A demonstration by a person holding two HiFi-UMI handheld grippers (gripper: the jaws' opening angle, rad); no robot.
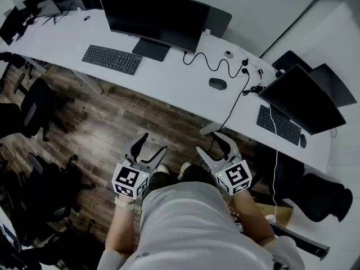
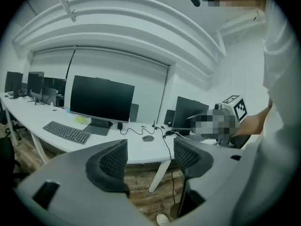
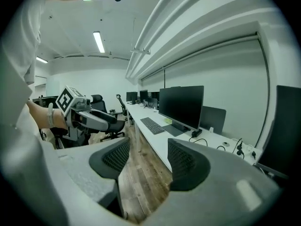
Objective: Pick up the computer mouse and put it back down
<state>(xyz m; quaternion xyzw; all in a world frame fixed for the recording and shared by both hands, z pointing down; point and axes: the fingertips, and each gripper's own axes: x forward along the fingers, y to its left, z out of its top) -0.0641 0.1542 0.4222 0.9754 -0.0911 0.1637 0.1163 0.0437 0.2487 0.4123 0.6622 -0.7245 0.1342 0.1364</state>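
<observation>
A dark computer mouse (image 1: 217,84) lies on the long white desk (image 1: 169,80), right of the big monitor; in the left gripper view the mouse (image 2: 148,138) shows far off beyond the jaws. I stand back from the desk over the wooden floor. My left gripper (image 1: 153,143) is held low in front of me, open and empty. My right gripper (image 1: 212,143) is beside it, also open with nothing between its jaws. Both are well short of the mouse. In the left gripper view the gripper (image 2: 150,161) points at the desk; the right gripper (image 3: 146,159) looks along the desk's length.
A black monitor (image 1: 154,16) and keyboard (image 1: 111,59) stand left of the mouse. A second monitor (image 1: 301,97) and keyboard (image 1: 279,124) are at the right. A black cable (image 1: 236,103) runs off the desk edge. Office chairs (image 1: 34,103) crowd the left.
</observation>
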